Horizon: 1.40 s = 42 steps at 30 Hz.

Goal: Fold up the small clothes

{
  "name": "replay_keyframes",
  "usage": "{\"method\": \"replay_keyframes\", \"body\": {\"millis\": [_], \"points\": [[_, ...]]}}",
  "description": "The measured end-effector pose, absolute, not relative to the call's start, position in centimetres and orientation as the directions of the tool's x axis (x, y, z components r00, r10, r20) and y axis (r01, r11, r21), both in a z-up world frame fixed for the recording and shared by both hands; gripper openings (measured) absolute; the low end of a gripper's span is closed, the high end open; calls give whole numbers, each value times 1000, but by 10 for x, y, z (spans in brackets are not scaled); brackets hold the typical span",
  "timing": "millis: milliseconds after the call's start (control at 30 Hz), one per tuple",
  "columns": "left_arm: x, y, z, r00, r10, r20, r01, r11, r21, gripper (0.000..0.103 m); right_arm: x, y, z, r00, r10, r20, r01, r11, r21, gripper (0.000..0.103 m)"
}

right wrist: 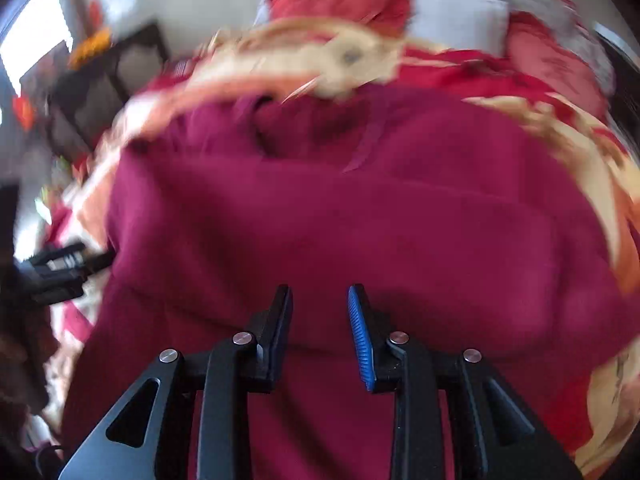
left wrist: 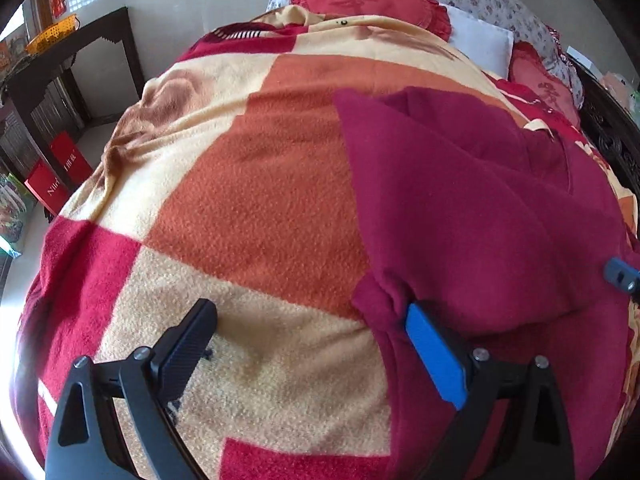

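Maroon garment (left wrist: 472, 200) on checked blanket (left wrist: 248, 184), left tool (left wrist: 312, 320) wide at its edge, right tool (right wrist: 320, 320) parted above it.

Both grippers look alike: the left gripper (left wrist: 310, 330) and right gripper (right wrist: 320, 320) have black angular frames with triangular cutouts, round silver screws, one black ribbed finger, one blue.

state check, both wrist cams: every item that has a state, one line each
left gripper: jaws wide open, blue pad against the garment's bunched corner, nothing clamped
right gripper: jaws open, above the garment, empty
maroon garment: lying on the blanket, partly folded, wrinkled, near corner bunched
checked blanket: spread over the bed, rumpled at the far left
red pillow: at the bed's head, lying flat
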<state>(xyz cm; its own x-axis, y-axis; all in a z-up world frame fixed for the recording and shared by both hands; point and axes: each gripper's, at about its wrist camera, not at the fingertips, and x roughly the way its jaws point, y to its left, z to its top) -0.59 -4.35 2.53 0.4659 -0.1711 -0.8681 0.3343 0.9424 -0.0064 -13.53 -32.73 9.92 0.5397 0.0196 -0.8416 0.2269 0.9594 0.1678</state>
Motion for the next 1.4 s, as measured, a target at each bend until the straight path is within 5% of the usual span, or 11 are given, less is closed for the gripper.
{"method": "replay_keyframes", "body": {"millis": [133, 300, 367, 500, 700, 767, 1133, 1300, 1400], "points": [[-10, -40, 37, 481, -169, -860, 318, 948, -8, 98, -167, -387, 125, 582, -167, -796, 423, 898, 121, 21], [-20, -35, 53, 502, -158, -850, 300, 954, 0, 98, -135, -410, 107, 522, -228, -822, 436, 899, 27, 20], [-24, -33, 61, 510, -146, -848, 307, 952, 21, 98, -125, -414, 100, 493, -185, -850, 423, 905, 48, 0], [-32, -30, 75, 561, -130, -818, 295, 954, 51, 98, -152, -413, 127, 623, -212, -753, 446, 887, 120, 0], [-27, -47, 73, 534, -168, -829, 306, 952, 5, 98, -153, -428, 111, 524, -261, -811, 549, 831, 87, 0], [-25, -55, 69, 536, -162, -828, 306, 952, 12, 98, -163, -422, 120, 547, -270, -792, 548, 831, 96, 12], [-9, -70, 24, 462, -99, -881, 298, 953, 49, 99, -102, -295, 129, 655, 30, -755, 103, 986, 128, 15], [-2, -62, 20, 429, -136, -893, 282, 959, -11, 99, -41, -251, 107, 598, 65, -799, -44, 998, 49, 15], [-3, -64, 22, 433, -134, -891, 296, 955, 0, 99, -20, -249, 88, 530, -40, -847, -7, 999, -52, 14]]}}
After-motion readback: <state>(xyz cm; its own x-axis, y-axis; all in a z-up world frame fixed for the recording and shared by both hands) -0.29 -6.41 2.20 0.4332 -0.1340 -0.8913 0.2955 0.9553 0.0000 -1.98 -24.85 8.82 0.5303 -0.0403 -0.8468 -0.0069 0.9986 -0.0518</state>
